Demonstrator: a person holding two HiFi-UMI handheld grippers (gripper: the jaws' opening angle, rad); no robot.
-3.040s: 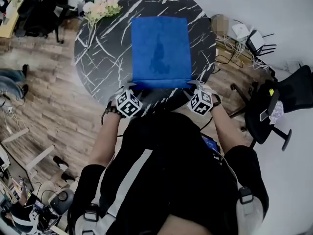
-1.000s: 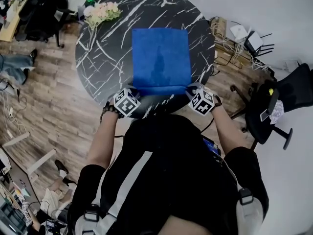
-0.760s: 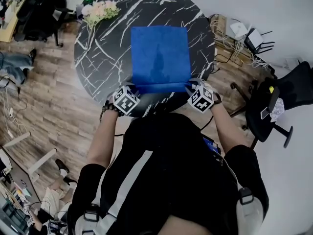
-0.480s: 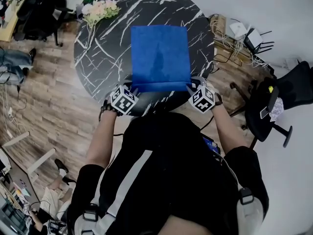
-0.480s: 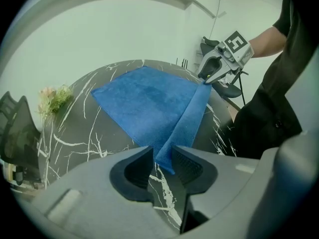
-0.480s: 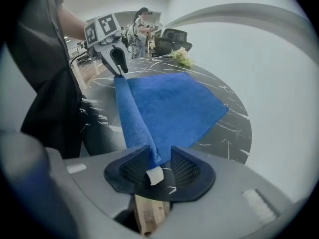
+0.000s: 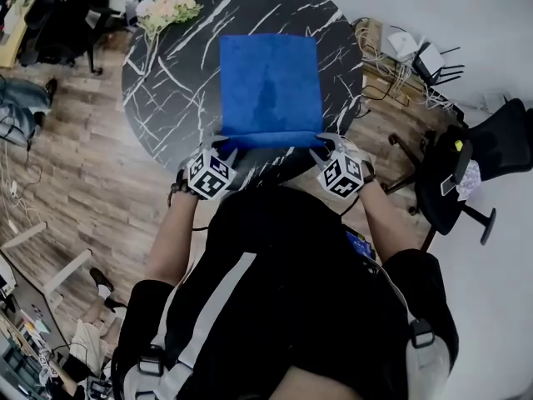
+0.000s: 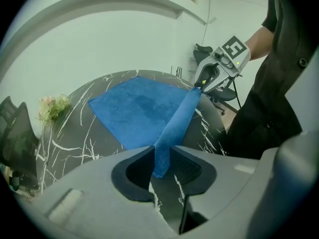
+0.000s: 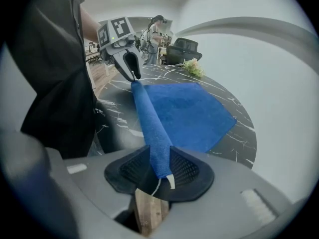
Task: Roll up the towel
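1. Head view. Shows blue towel [image 7: 269,82] at frame centre on round table [image 7: 166,90], far part spread flat, near edge rolled thin along lower border. Puts left gripper [image 7: 221,148] at lower-left end of rolled edge and right gripper [image 7: 321,146] at lower-right end, both touching towel. Catches flowers [image 7: 162,8] on table's upper-left rim and chair [image 7: 470,161] at right of frame, well apart from table.

2. Left gripper view. Looks along left gripper [image 8: 162,164] at frame bottom: gap narrow, jaws just been closing a little, pads clamped on end of rolled edge between them. Follows rolled edge up and right to right gripper [image 8: 202,86] at upper right, gripping other end. Leaves flat part of towel [image 8: 139,111] at centre left on table [image 8: 75,133], with flowers [image 8: 52,108] near left edge.

3. Right gripper view. Looks along right gripper [image 9: 158,169] at bottom centre: gap narrow, jaws just been opening, pads pressed on end of rolled edge, white tag [image 9: 171,181] hanging below. Follows rolled edge up to left gripper [image 9: 130,74] at upper left, closed round far end. Leaves flat part of towel [image 9: 189,113] right of rolled edge on table [image 9: 239,138]; flowers [image 9: 192,66] beyond at upper centre; person [image 9: 154,26] standing far behind.
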